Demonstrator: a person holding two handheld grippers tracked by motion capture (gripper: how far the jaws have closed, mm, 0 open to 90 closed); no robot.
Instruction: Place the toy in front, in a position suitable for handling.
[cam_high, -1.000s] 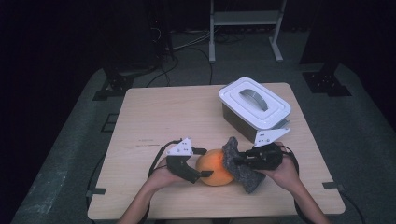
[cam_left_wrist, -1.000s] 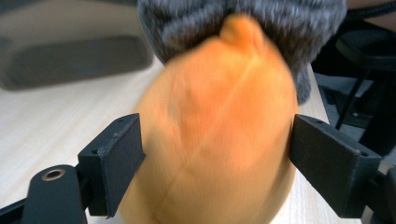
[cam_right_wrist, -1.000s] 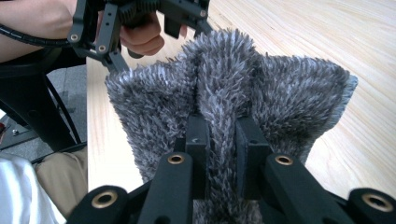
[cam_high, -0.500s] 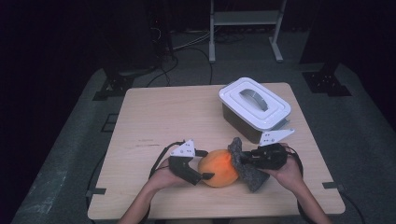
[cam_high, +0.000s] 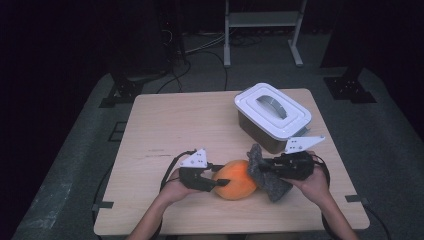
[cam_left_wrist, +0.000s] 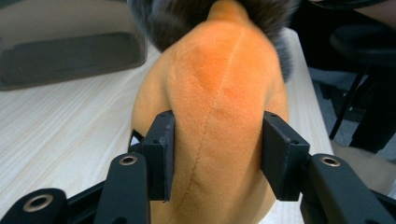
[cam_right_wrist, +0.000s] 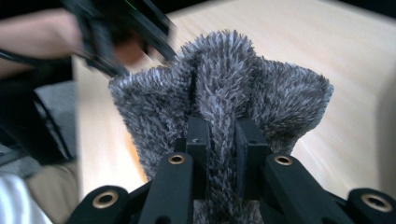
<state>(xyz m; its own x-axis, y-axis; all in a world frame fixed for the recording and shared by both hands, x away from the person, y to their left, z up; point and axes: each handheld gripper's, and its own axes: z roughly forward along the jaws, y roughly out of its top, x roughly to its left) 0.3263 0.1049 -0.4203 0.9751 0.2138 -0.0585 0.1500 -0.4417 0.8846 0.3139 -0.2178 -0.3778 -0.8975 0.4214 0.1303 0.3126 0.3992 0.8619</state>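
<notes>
An orange plush toy (cam_high: 235, 179) lies near the table's front edge, with a grey furry piece (cam_high: 269, 179) against its right end. My left gripper (cam_high: 220, 179) comes in from the left. Its jaws have just been closing, and in the left gripper view the pads (cam_left_wrist: 161, 149) press into both sides of the orange plush toy (cam_left_wrist: 219, 93). My right gripper (cam_high: 260, 167) reaches in from the right and is shut on the grey furry piece. In the right gripper view a fold of the grey fur (cam_right_wrist: 219, 93) is pinched between the jaws of my right gripper (cam_right_wrist: 219, 135).
A white lidded box (cam_high: 272, 112) with a handle stands at the back right of the wooden table (cam_high: 175, 125), just behind my right hand. A metal stand (cam_high: 262, 20) and cables sit on the floor beyond the table.
The left jaws have closed onto the orange plush. My right gripper has shifted slightly to the right with the grey fur in it.
</notes>
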